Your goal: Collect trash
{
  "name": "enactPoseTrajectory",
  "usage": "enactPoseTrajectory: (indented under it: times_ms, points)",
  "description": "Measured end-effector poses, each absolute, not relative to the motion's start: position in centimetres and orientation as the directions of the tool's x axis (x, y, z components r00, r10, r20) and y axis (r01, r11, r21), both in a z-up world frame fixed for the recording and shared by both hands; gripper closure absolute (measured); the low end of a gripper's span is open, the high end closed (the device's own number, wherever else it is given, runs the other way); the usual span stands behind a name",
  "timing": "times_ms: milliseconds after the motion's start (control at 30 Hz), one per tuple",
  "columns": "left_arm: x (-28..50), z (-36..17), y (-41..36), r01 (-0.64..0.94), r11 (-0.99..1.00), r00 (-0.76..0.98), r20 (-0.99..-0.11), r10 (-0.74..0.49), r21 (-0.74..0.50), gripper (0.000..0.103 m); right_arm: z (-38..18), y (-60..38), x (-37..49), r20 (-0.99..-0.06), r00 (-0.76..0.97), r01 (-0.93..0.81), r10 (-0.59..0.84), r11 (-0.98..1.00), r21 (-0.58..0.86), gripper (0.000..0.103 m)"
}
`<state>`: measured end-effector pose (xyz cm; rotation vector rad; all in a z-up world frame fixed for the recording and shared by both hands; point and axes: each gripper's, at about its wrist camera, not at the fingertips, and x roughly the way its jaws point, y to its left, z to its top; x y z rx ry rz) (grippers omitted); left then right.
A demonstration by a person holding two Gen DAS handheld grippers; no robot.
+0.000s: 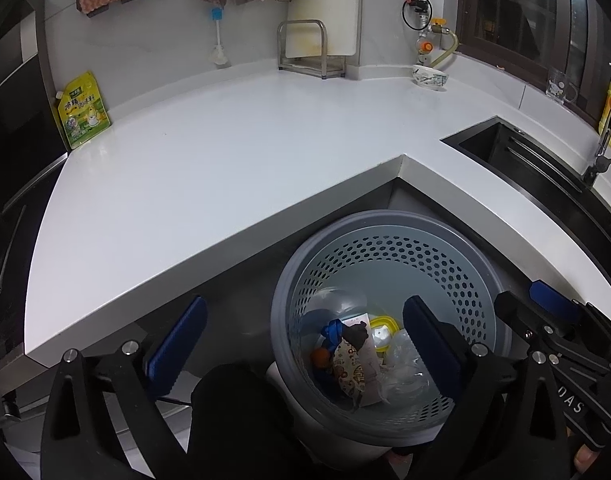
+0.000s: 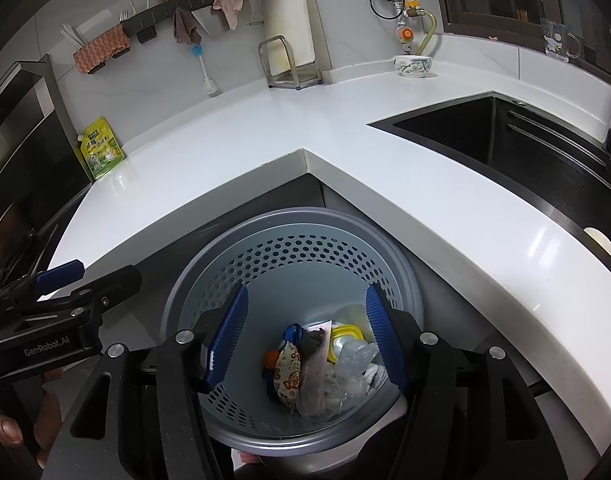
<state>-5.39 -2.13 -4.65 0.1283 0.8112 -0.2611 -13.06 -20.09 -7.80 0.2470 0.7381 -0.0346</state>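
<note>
A grey perforated bin (image 1: pixel 389 224) (image 2: pixel 297 220) stands on the floor in the inner corner of the white counter. It holds trash (image 1: pixel 365 356) (image 2: pixel 325 364): a printed snack wrapper, clear plastic, a yellow-rimmed lid, a blue cap and something orange. My left gripper (image 1: pixel 301 340) is open and empty, above the bin's left rim. My right gripper (image 2: pixel 305 336) is open and empty, right over the bin's mouth. The right gripper also shows at the right of the left wrist view (image 1: pixel 545 308). The left gripper shows at the left of the right wrist view (image 2: pixel 65 280).
The white L-shaped counter (image 1: pixel 225 160) (image 2: pixel 445 184) carries a yellow-green pouch (image 1: pixel 83 108) (image 2: pixel 101 152) at far left, a metal rack with a cutting board (image 1: pixel 311 48), and a patterned bowl (image 2: pixel 412 65). A black sink (image 2: pixel 525 148) lies at right. Cloths hang on the wall.
</note>
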Motion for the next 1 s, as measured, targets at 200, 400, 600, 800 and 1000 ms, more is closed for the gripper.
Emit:
enactPoseTrajectory:
  times_ms: [200, 400, 600, 800, 1000]
  points:
    - [-5.56, -4.61, -2.25, 0.280, 0.960, 0.661, -0.728, -0.182, 0.015, 0.006, -7.80, -20.00, -13.08, -0.670, 0.741, 0.115, 0.052, 0.973, 0.202, 0.044]
    - [-5.51, -4.64, -2.33, 0.277, 0.961, 0.660, -0.731, -0.173, 0.022, 0.006, -7.82, -19.96, -13.03, -0.670, 0.741, 0.114, 0.052, 0.973, 0.203, 0.044]
    - [-5.27, -4.78, -2.06, 0.273, 0.962, 0.652, -0.737, -0.180, 0.007, 0.006, -7.80, -19.95, -13.05, -0.670, 0.741, 0.115, 0.052, 0.973, 0.202, 0.044]
    - [-5.32, -4.76, -2.02, 0.274, 0.962, 0.652, -0.736, -0.183, 0.003, 0.006, -7.80, -19.96, -13.05, -0.670, 0.741, 0.114, 0.052, 0.973, 0.202, 0.044]
    - [-5.38, -4.89, -2.10, 0.272, 0.962, 0.651, -0.738, -0.177, 0.009, 0.006, -7.76, -19.99, -13.09, -0.668, 0.743, 0.115, 0.051, 0.973, 0.202, 0.044]
